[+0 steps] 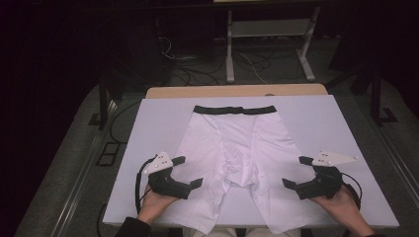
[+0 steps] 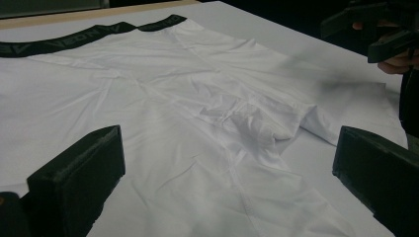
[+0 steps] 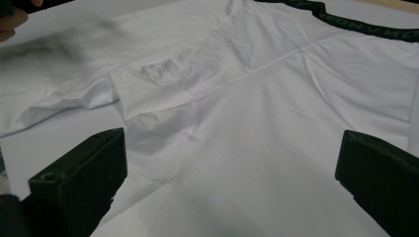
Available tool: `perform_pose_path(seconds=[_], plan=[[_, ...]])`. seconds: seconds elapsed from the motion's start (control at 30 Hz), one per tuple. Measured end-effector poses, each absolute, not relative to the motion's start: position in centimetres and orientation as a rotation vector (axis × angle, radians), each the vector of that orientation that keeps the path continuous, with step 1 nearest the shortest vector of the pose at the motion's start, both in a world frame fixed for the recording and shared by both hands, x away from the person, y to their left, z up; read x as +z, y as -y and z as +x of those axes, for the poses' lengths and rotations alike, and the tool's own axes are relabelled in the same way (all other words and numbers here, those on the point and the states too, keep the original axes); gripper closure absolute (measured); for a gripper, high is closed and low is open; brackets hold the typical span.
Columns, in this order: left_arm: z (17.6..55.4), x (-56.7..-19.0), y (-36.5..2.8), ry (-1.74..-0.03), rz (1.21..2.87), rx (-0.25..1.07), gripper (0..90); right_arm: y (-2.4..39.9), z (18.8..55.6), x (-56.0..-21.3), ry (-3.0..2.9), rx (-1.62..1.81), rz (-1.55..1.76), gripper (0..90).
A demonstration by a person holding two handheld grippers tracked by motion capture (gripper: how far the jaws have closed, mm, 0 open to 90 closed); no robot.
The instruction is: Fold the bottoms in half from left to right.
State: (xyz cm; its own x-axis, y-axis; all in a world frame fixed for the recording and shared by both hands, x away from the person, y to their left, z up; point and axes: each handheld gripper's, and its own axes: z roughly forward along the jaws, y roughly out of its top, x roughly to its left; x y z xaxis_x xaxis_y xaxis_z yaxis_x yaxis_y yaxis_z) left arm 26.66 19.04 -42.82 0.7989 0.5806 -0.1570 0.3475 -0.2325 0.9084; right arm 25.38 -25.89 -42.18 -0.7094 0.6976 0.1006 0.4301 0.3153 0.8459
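**Bright board, dark room**

From my seat, the high view is lit from above on the white board (image 1: 316,123) alone; the floor and far frame sink into near black, with a purple tint at the edges. The white shorts (image 1: 237,148) barely stand out against the board, their creases faint. That view is soft and grainy. In the left gripper view a smeared grey shadow lies at the far right, and the near jaws are blurred. The right gripper view shows a similar shadow at far left.
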Motion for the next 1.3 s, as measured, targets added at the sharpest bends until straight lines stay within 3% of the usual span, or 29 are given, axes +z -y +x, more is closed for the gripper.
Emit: perform_pose_path(seconds=[1.3], plan=[[26.7, -42.8, -19.2, -0.717, 1.829, 0.241, 0.0, 22.1, 30.1, -38.7, -2.325, 1.367, 0.958, 0.0]])
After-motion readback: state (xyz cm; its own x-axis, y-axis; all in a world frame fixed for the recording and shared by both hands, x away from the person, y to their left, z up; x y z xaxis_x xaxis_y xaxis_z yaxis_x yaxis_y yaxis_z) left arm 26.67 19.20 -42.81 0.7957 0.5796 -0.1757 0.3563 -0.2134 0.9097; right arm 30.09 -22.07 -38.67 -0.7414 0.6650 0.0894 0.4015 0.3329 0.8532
